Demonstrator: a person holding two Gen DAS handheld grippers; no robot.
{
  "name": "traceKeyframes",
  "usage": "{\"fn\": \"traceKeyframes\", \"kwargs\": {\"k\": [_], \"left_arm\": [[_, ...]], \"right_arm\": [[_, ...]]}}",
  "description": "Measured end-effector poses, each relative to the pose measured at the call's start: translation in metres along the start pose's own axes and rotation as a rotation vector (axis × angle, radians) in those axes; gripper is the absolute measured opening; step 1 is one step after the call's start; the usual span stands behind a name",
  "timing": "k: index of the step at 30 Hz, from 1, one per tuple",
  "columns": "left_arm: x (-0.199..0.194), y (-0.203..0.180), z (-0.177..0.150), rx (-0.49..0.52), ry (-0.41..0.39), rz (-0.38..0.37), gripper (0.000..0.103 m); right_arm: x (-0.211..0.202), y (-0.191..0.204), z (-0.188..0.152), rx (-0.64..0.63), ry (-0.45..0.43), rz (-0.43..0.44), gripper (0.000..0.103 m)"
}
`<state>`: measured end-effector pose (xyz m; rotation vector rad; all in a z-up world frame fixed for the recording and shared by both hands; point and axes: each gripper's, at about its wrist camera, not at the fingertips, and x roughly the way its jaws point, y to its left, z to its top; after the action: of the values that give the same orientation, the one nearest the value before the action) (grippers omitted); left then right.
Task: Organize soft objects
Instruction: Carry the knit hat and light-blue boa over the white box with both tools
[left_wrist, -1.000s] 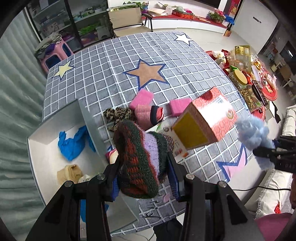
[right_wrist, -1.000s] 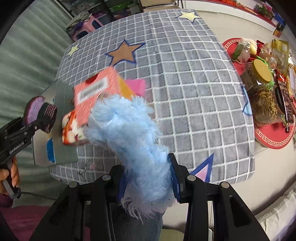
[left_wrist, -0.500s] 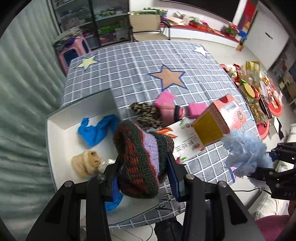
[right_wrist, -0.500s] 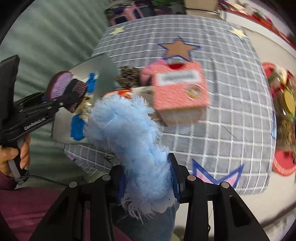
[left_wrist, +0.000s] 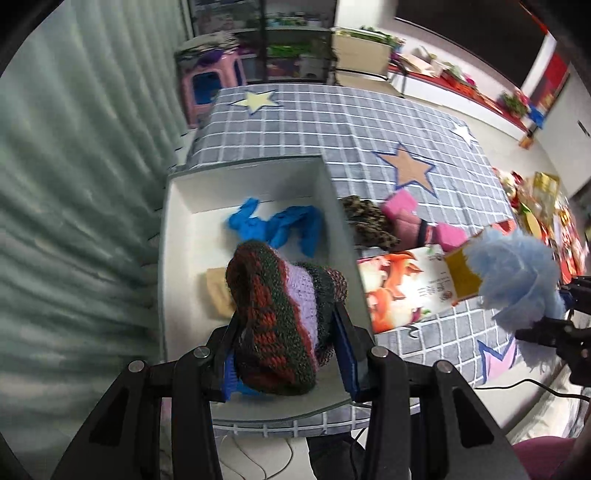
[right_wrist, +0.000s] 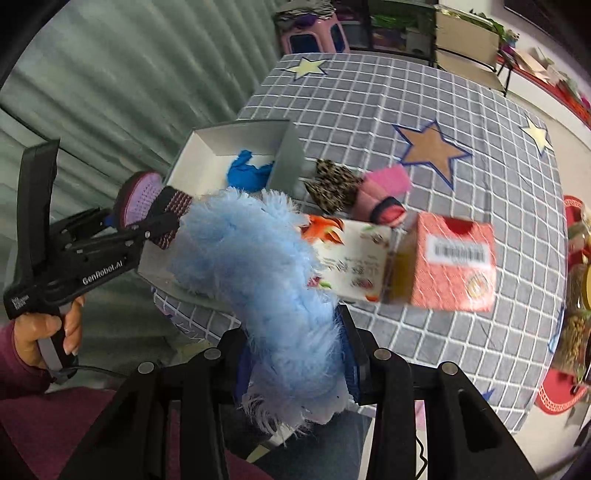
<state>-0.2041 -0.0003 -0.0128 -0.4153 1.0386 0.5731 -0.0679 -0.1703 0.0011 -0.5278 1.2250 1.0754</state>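
Observation:
My left gripper (left_wrist: 290, 356) is shut on a knitted red, green and purple hat (left_wrist: 280, 317) and holds it above the near end of the white box (left_wrist: 177, 221). The hat also shows in the right wrist view (right_wrist: 147, 195). In the box lie a blue cloth (left_wrist: 277, 225) and a beige item (left_wrist: 216, 291). My right gripper (right_wrist: 295, 369) is shut on a fluffy light-blue piece (right_wrist: 266, 273), held in the air off the table's front edge; it also shows in the left wrist view (left_wrist: 517, 273). A leopard-print item (left_wrist: 369, 221) and pink soft items (left_wrist: 410, 218) lie on the table.
A checked grey tablecloth with stars (left_wrist: 369, 140) covers the table. A printed carton (right_wrist: 354, 258) and a red box (right_wrist: 454, 266) lie beside the white box. Jars and snacks (left_wrist: 535, 206) crowd a side table at right. A curtain (left_wrist: 74, 184) hangs at left.
My left gripper has swung left with the hat, from over the table's soft items to over the white box. My right gripper has turned left with the blue piece, toward the box.

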Motion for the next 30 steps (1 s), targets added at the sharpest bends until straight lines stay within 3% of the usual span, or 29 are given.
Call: {"fn": "traceKeyframes", "kwargs": {"k": [16, 30], "left_arm": [[0.012, 0.046, -0.011, -0.151, 0.024, 0.044, 0.047], [0.024, 0.057, 0.000, -0.199, 0.035, 0.060, 0.047]], "right_arm": [[0.036, 0.066, 0.069, -0.163, 0.043, 0.050, 0.042], [0.063, 0.086, 0.113, -0.166, 0.088, 0.082, 0.042]]}}
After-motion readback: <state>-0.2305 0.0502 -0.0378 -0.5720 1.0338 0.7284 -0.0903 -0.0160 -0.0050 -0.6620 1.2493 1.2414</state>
